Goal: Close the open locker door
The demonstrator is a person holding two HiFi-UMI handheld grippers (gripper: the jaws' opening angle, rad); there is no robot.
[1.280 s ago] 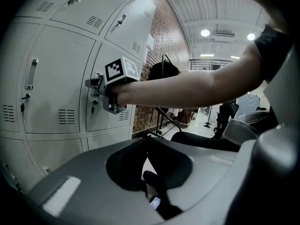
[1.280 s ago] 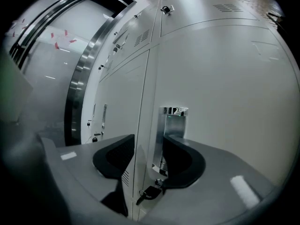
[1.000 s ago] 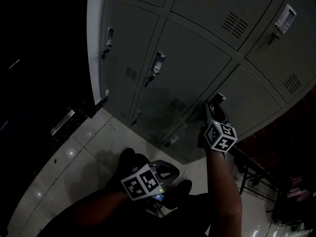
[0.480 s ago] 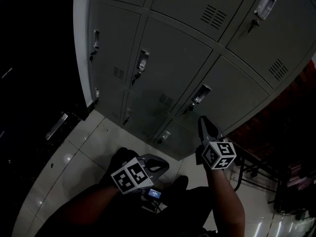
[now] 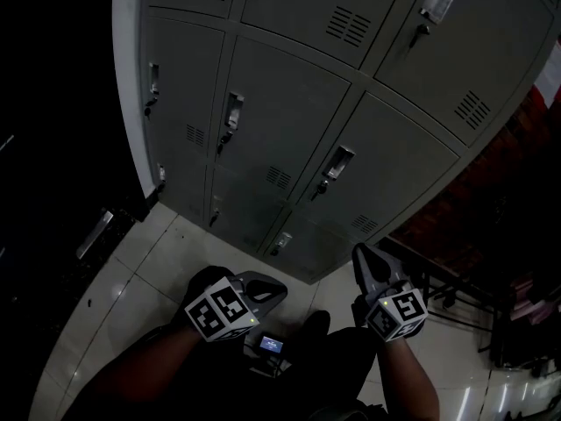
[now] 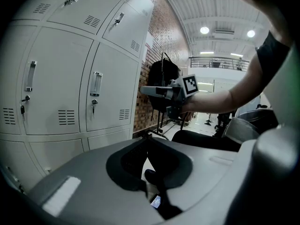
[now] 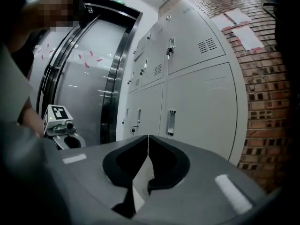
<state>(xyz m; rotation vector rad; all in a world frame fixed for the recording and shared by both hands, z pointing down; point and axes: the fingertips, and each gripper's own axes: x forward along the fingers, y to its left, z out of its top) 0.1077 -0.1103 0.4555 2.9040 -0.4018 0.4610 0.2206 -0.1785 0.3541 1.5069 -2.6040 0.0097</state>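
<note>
The grey locker bank [image 5: 289,86] fills the top of the head view, and every door I see sits flush. The door with the recessed handle [image 5: 337,162] lies ahead of my right gripper [image 5: 358,252], which hangs well short of it above the floor, shut with nothing between its fingers. In the right gripper view the jaw tips [image 7: 148,137] meet, and that door [image 7: 201,111] stands beyond them. My left gripper [image 5: 273,289] is low near my legs, also shut and empty, its tips [image 6: 148,138] pointing along the lockers [image 6: 112,93].
A brick wall [image 7: 262,107] adjoins the lockers on the right. A black rack with a bag [image 6: 161,86] stands beside it. A metal-framed glass door [image 7: 93,78] lies left of the lockers. Light floor tiles [image 5: 131,279] spread below, with my shoes [image 5: 316,323] between the grippers.
My right gripper has drawn back and down from the locker door's handle and its jaws have come together. The lockers have slid farther away in the head view.
</note>
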